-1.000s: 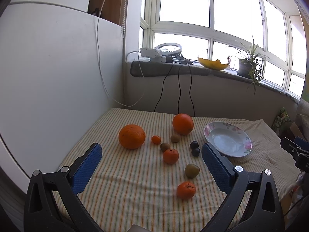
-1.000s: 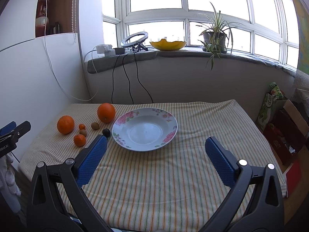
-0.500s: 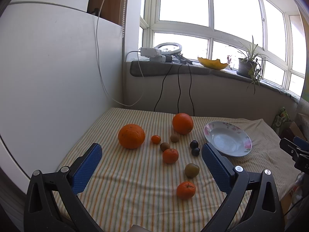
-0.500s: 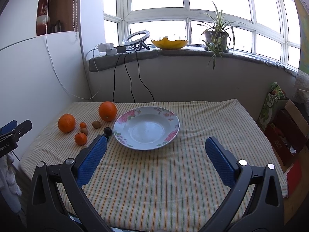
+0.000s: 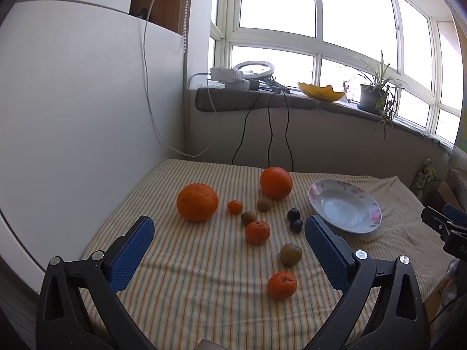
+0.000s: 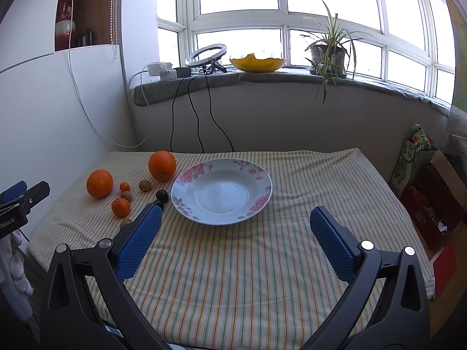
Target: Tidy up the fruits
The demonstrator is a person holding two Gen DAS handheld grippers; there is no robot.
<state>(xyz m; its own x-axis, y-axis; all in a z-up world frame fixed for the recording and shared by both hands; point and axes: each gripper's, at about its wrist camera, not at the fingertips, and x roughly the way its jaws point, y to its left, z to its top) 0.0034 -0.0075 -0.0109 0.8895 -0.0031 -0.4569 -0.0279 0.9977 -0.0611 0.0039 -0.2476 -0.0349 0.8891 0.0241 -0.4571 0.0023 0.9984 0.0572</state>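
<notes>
Here, on the striped table [image 5: 189, 277], fruit scattered to the left of a floral plate [image 5: 344, 208], the landmark for everything else. Farthest left of the plate, a large orange [image 5: 197, 202]; next toward it, a tiny tangerine [image 5: 235, 206], then two kiwis [image 5: 248, 218] [image 5: 264, 204] and a mid-sized mandarin [image 5: 257, 232]. Behind these and nearer the plate's far rim, a second large orange [image 5: 275, 182]. Just beside the plate's left edge, two dark plums [image 5: 293, 214] [image 5: 296, 226], close together, contact unclear. Nearer the camera than the plate, a greenish fruit [image 5: 290, 254] and another mandarin [image 5: 282, 284]. Left gripper [image 5: 229, 240] spread wide above the fruit, fingers [image 5: 131, 252] holding nothing. Right gripper [image 6: 235, 237] likewise wide apart and holding nothing, hovering on the near side of the plate [image 6: 221, 191], plate bare inside. Beyond the plate, a windowsill with a yellow bowl [image 6: 257, 63] and a potted plant [image 6: 328, 49].
</notes>
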